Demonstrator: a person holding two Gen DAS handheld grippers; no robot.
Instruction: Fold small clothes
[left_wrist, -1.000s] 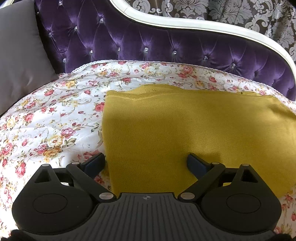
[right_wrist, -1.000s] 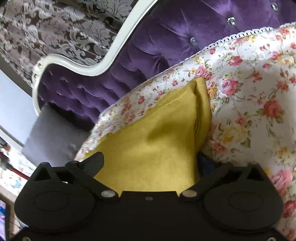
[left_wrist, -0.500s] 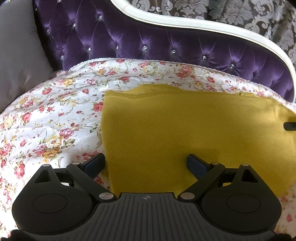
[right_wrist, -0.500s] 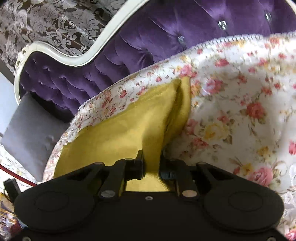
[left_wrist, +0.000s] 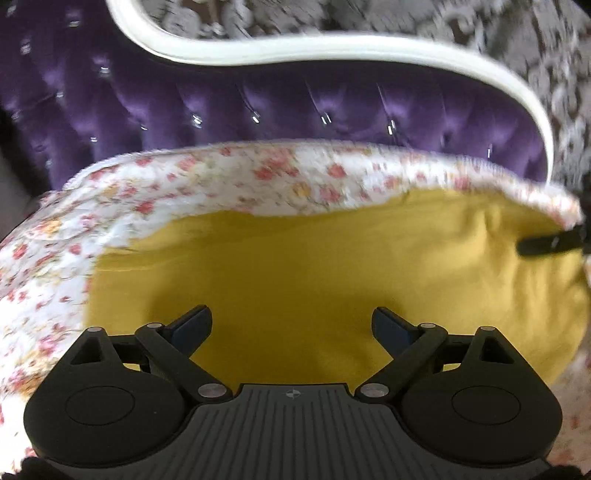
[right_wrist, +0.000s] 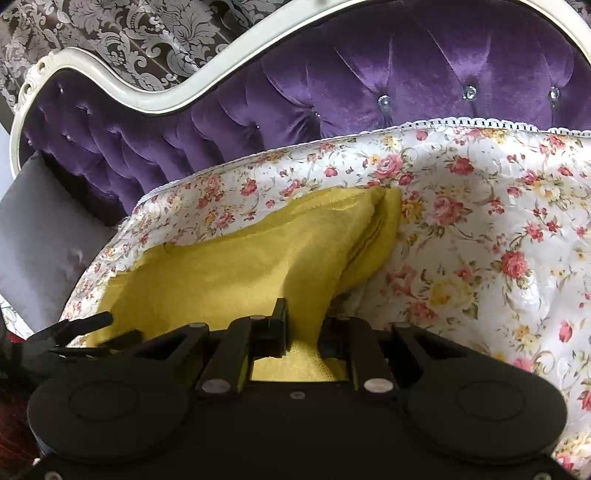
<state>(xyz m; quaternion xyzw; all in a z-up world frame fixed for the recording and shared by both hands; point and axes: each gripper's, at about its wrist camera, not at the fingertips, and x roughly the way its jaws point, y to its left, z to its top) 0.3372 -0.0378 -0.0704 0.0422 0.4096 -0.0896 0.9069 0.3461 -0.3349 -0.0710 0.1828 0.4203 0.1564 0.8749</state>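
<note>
A mustard-yellow knitted garment (left_wrist: 314, 280) lies spread on a white bedspread printed with red and yellow roses (right_wrist: 480, 236), which covers a bed backed by a tufted purple velvet headboard with a curved cream frame (right_wrist: 332, 85). A grey cushion (right_wrist: 40, 229) sits at the far left of the bed.

The right gripper (right_wrist: 303, 332) is clenched on the near right edge of the yellow cloth, its jaws drawn close with a pinch of fabric between them. From that pinch the cloth rises in a ridge toward the far right corner, where a doubled layer shows, so at least one fold seems already laid in. The left gripper (left_wrist: 291, 325) hangs above the near left part of the garment with its jaws spread wide and nothing between them; whether its fingertips touch the fabric cannot be told, since that view is blurred. In the left wrist view a dark finger of the right tool pokes in at the far right edge, over the cloth.

The task looks to be in its middle. The garment is a flattened rectangle, partly folded, but it is not yet a compact bundle. What appears left is to seize the left side as well, carry an edge across to halve the piece, and smooth the result.
</note>
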